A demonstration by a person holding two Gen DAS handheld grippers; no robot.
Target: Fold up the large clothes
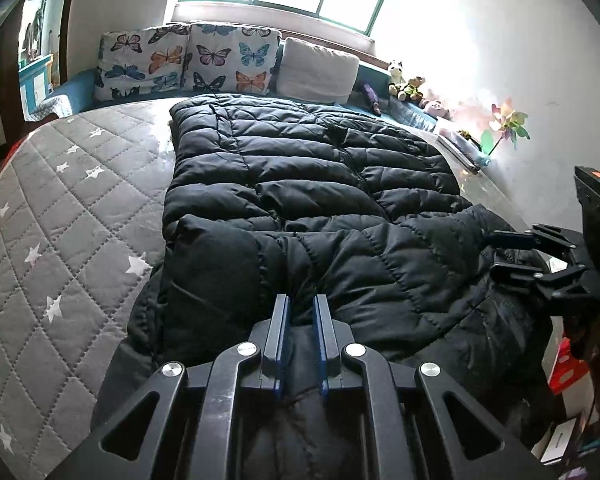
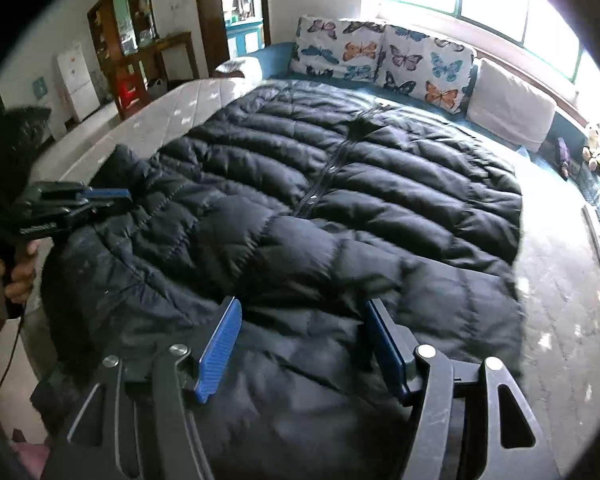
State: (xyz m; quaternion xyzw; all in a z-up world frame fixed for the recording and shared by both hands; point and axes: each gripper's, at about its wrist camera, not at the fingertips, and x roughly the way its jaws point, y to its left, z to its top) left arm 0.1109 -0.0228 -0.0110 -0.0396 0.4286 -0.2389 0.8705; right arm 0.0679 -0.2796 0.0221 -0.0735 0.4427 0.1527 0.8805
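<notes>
Black quilted down jacket [image 1: 308,184] lies spread flat over the grey star-print mattress [image 1: 60,216], its hem toward the butterfly cushions [image 1: 188,60]. I hold my left gripper [image 1: 302,304] nearly pressed together, pinching a fold of the jacket's near edge. My right gripper [image 2: 300,320] hangs spread wide above the fabric, gripping nothing
</notes>
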